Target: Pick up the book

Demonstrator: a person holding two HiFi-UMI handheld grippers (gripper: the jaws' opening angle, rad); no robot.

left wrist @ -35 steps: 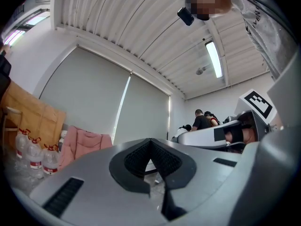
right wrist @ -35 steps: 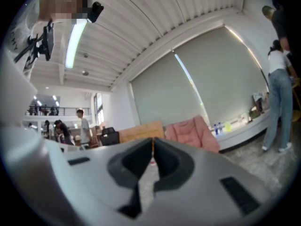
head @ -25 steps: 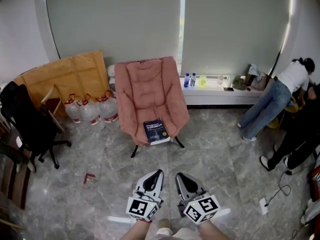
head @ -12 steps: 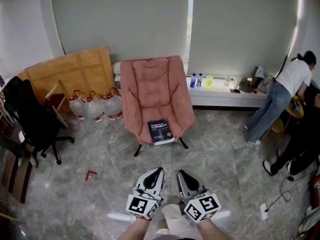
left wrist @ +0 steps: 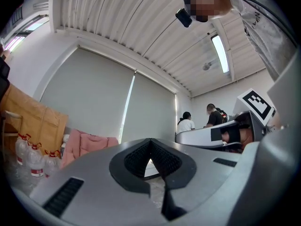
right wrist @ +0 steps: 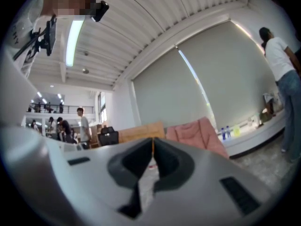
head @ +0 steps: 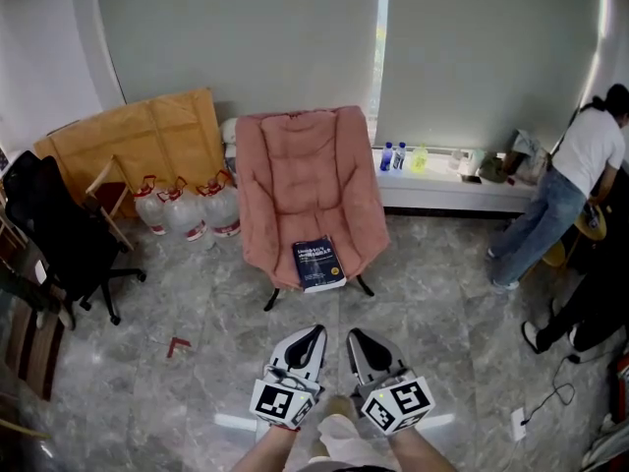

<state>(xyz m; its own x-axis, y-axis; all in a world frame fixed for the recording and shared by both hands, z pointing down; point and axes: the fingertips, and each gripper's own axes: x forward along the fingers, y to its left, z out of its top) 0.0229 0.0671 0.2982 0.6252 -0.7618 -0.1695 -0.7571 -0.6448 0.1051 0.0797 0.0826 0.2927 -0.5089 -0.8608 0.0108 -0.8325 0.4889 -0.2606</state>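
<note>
The dark blue paperback book (head: 319,264) lies flat at the near edge of the pink padded chair's (head: 310,165) seat, far from us. Our left gripper (head: 311,334) and right gripper (head: 358,335) hang side by side over the grey marble floor (head: 442,313), jaws pressed together, empty. We should step nearer, open one gripper wide, and take the book's near edge squarely.

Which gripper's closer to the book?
Left, slightly. The left gripper sits almost straight below the book in the head view; the right gripper is below and off to the right. Neither touches it.
</note>
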